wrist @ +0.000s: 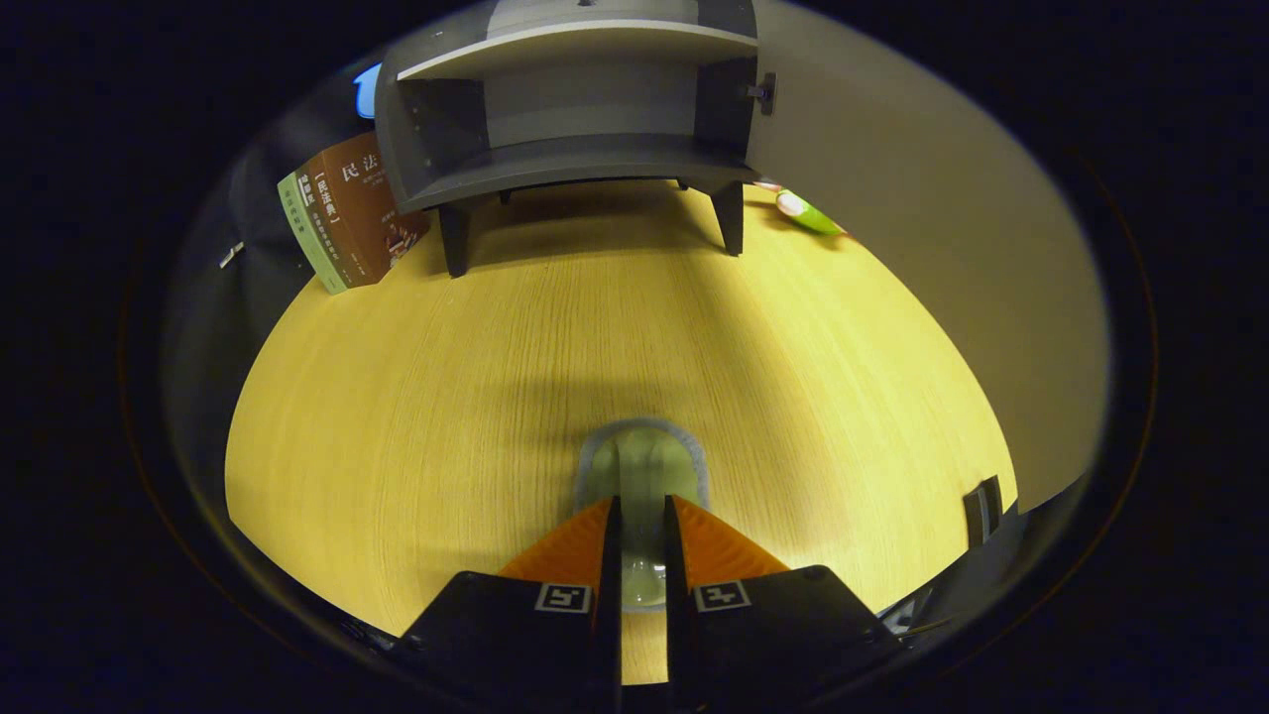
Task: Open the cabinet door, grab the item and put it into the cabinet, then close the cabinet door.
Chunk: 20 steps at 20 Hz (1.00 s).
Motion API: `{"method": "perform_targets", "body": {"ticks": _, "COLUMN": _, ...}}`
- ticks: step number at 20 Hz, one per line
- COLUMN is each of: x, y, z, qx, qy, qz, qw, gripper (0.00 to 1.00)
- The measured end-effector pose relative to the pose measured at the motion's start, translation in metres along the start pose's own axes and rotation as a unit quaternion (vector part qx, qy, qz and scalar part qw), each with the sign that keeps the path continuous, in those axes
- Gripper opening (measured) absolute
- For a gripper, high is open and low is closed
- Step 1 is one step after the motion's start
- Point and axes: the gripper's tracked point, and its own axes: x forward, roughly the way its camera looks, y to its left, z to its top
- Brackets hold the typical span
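Two fingers are closing in on the prize, and the gripper [642, 526] is sitting low over the wooden table [416, 397], its jaws drawn narrow around a small pale-green item [642, 461] with a grey rim. It looks like a flat sponge or scrubbing pad standing up between them, its rounded top poking out just ahead of the tips. Both fingers appear to be pressing its sides, so I'm calling this a pinch, though contact is hard to confirm on the hidden faces. That pad is probably light and soft, likely to squash and flex, not fragile, not slippery; gripping it across the thin middle, as now, seems the sensible hold. Far across the table the grey cabinet [575, 109] is standing on short legs, door [892, 198] already swung wide open to the right, shelves bare. A book [342, 218] is leaning at its left, and something green [808, 213] is lying just right of its legs.
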Motion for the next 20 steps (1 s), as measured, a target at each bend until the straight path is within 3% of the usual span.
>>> {"method": "perform_targets", "body": {"ticks": 10, "x": -0.090, "y": 0.003, "z": 0.080, "qx": 0.011, "qy": -0.063, "qz": 0.040, "qw": 0.997, "gripper": 0.23}}
{"method": "perform_targets", "body": {"ticks": 14, "x": -0.133, "y": 0.009, "z": 0.141, "qx": 0.019, "qy": -0.095, "qz": 0.057, "qw": 0.994, "gripper": 0.23}}
{"method": "perform_targets", "body": {"ticks": 20, "x": -0.164, "y": 0.021, "z": 0.241, "qx": 0.031, "qy": -0.127, "qz": 0.088, "qw": 0.987, "gripper": 0.23}}
